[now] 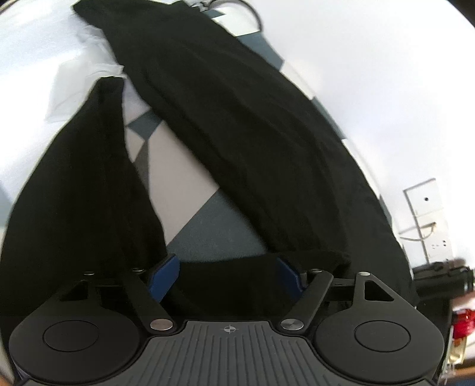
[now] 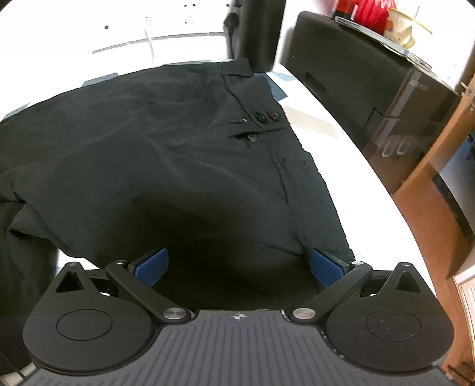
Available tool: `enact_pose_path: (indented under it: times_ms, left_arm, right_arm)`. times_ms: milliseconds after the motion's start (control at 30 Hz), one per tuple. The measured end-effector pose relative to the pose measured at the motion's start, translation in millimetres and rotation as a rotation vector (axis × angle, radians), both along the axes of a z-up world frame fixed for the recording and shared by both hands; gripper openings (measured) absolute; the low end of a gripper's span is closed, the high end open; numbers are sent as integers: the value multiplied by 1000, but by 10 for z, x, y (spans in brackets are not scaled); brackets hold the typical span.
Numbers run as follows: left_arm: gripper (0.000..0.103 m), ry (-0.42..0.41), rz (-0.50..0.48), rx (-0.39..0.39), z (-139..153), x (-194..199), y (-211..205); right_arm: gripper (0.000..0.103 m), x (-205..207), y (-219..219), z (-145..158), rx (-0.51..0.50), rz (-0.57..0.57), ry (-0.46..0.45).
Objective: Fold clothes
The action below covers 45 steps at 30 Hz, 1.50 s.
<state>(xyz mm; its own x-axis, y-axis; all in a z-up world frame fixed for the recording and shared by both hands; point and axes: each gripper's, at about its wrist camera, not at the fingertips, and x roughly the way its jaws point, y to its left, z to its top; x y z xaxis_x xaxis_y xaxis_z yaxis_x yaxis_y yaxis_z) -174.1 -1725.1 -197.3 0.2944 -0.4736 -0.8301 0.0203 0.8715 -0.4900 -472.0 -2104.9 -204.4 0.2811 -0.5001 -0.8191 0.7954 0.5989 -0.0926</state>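
Note:
A pair of black trousers (image 1: 237,133) lies spread on a white and grey patterned cover (image 1: 184,178). In the left wrist view the two legs run away from me, one wide at the right, one narrower at the left (image 1: 80,184), with a wedge of cover between. My left gripper (image 1: 227,276) stands open over the crotch area, with black cloth lying between its blue pads (image 1: 164,276). In the right wrist view the waistband with two buttons (image 2: 267,116) lies ahead. My right gripper (image 2: 239,264) is wide open over the trousers (image 2: 148,133), cloth bulging up between its pads (image 2: 325,267).
A large black case (image 2: 371,89) stands past the right edge of the cover (image 2: 326,118), with a red item (image 2: 371,12) and a cup (image 2: 400,26) on top. Wooden furniture (image 2: 430,207) is at the far right. A white wall panel with sockets (image 1: 427,213) is behind.

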Motion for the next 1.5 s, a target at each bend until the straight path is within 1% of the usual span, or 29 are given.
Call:
enact_pose_path:
  times_ms: [67, 100, 167, 233, 300, 333, 367, 400, 500, 567, 600, 633, 667, 700, 733, 767, 800, 900, 967, 1100, 1200, 1333, 1400, 1433, 1500]
  left_arm:
    - [72, -3, -6, 7, 70, -58, 19]
    - [77, -5, -8, 10, 105, -87, 28]
    - [76, -3, -12, 15, 159, -139, 47]
    - [76, 9, -8, 10, 102, -138, 51]
    - [71, 13, -4, 9, 35, -123, 47]
    - [71, 11, -4, 18, 5, -109, 52]
    - [67, 9, -3, 29, -28, -94, 54]
    - [67, -3, -3, 46, -50, -81, 45]
    - [67, -80, -13, 101, -23, -79, -12]
    - [67, -117, -37, 140, -25, -87, -65]
    - [65, -135, -47, 161, -26, -97, -88]
    - [62, -149, -51, 182, -26, -105, -105]
    - [49, -156, -43, 203, -25, -109, -110]
    - [20, -160, -35, 219, -28, -110, -101]
    - [10, -155, -23, 224, -36, -102, -59]
    - [5, -150, -14, 213, -42, -91, 0]
    - [2, -145, -11, 174, -38, -77, 84]
    - [1, -157, -20, 135, 16, -43, 233]
    - [1, -220, -22, 143, 156, -42, 257]
    - [1, -356, 26, 98, 593, -31, 278]
    - [1, -456, 70, 24, 986, -14, 338]
    - [1, -578, 96, -77, 1480, -88, 416]
    - [1, -614, 101, -116, 1632, -186, 432]
    - [1, -632, 95, -121, 1678, -245, 423]
    - [1, -658, 66, -104, 1687, -365, 388]
  right_arm:
    - [103, -3, 20, 22, -5, 10, -11]
    - [103, -7, 22, 23, -8, 8, -12]
    - [103, -18, 16, 8, -6, 1, -10]
    - [103, -24, 3, -24, 2, -8, -4]
    - [103, -18, -5, -48, 3, -11, 2]
    - [103, -10, -7, -53, 1, -11, 5]
    - [103, 3, -12, -53, 0, -8, 8]
    - [103, 13, -15, -54, -1, -6, 9]
    - [103, 31, -22, -49, -2, 3, 8]
    - [103, 14, -18, -45, 0, 2, -1]
    - [103, 6, -16, -43, 0, 0, -5]
    - [103, -8, -24, -42, 1, -5, -9]
    - [103, -23, -33, -40, 2, -9, -13]
    - [103, -37, -41, -39, 4, -14, -18]
    - [103, -58, -46, -42, 8, -21, -20]
    - [103, -77, -52, -47, 12, -29, -22]
    - [103, -95, -68, -55, 19, -36, -24]
    - [103, -137, -99, -73, 32, -54, -32]
    - [103, -141, -117, -83, 38, -60, -34]
    - [103, -104, -136, -64, 41, -65, -39]
    - [103, -75, -156, -22, 48, -73, -62]
    - [103, -61, -219, 22, 72, -96, -91]
    - [103, -78, -239, 35, 79, -111, -103]
    - [103, -89, -245, 41, 76, -115, -108]
    - [103, -106, -253, 48, 72, -119, -114]
